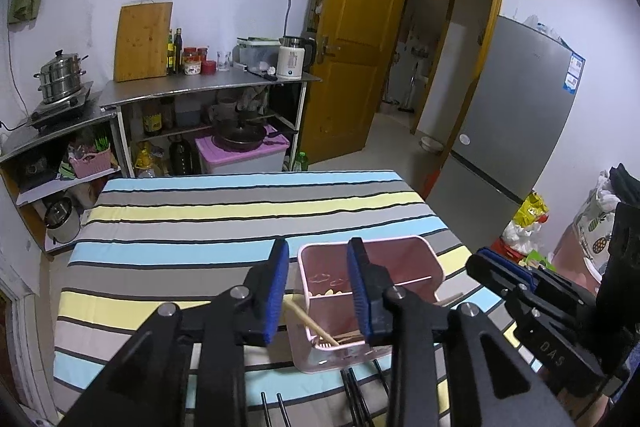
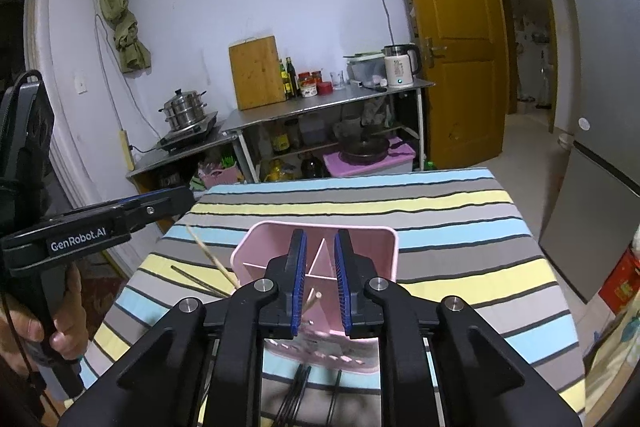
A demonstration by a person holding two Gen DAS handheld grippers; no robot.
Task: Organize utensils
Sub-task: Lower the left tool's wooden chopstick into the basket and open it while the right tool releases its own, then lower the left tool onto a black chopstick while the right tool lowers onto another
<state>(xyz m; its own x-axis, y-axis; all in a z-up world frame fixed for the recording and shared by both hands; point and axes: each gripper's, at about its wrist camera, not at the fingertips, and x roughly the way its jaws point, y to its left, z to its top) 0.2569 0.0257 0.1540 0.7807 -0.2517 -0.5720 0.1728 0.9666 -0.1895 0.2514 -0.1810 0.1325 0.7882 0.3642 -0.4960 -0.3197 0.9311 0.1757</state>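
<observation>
A pink divided utensil holder (image 1: 434,261) stands on the striped tablecloth (image 1: 200,211). My left gripper (image 1: 318,243) hovers over it, open, its blue pads wide apart. A wooden chopstick (image 1: 314,325) leans out of the holder's near compartment towards the left pad, and nothing presses on it. In the right wrist view, my right gripper (image 2: 320,233) is open above the holder (image 2: 386,247). A wooden chopstick tip (image 2: 316,297) stands loose between its pads. Another wooden chopstick (image 2: 212,255) leans out to the left. Black chopsticks (image 2: 296,391) lie on the cloth in front of the holder.
A dark chopstick (image 2: 196,281) lies on the cloth left of the holder. The left gripper (image 2: 176,201), held by a hand (image 2: 60,339), reaches in from the left. The right gripper (image 1: 492,263) sits close on the right. Beyond the table stand a steel shelf (image 1: 208,89) and a fridge (image 1: 516,123).
</observation>
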